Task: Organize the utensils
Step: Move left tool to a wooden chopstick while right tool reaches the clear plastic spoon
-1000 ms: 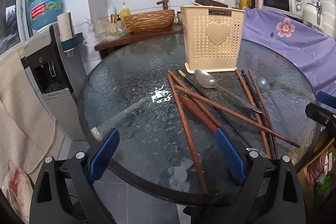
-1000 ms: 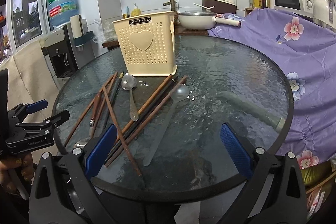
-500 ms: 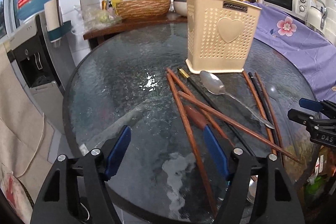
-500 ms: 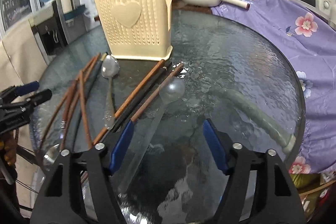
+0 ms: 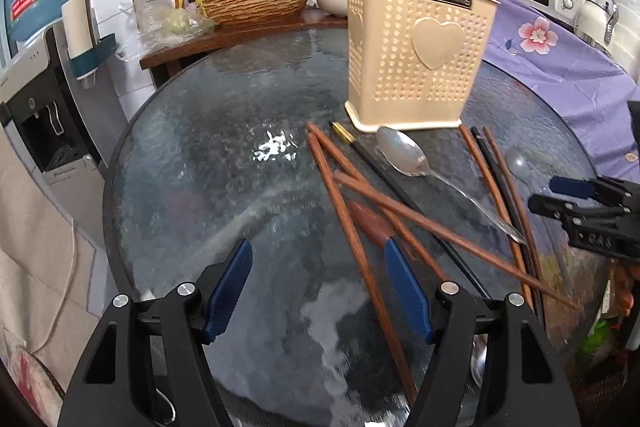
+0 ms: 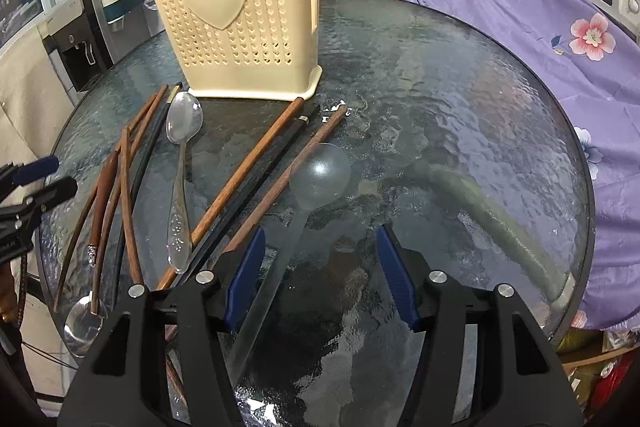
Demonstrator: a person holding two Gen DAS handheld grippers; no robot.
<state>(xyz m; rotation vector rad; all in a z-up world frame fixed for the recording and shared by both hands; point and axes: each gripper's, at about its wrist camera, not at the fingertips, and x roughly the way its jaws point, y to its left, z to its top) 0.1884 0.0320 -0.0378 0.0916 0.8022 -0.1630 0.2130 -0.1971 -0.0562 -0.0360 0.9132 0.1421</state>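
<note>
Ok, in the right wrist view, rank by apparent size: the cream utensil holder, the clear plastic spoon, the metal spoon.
1. Cream utensil holder
2. Clear plastic spoon, longest, though nearest the camera
3. Metal spoon

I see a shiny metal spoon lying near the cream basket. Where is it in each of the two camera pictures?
Left wrist view: the metal spoon lies right of centre, bowl by the basket's foot.
Right wrist view: the same spoon lies left of centre, handle running toward the camera.
Shared landmark: the cream heart basket.

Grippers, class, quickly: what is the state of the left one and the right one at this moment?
Left gripper: open, jaws just been closing, holding nothing.
Right gripper: open, jaws just been closing, clear spoon handle between them, not gripped.
</note>
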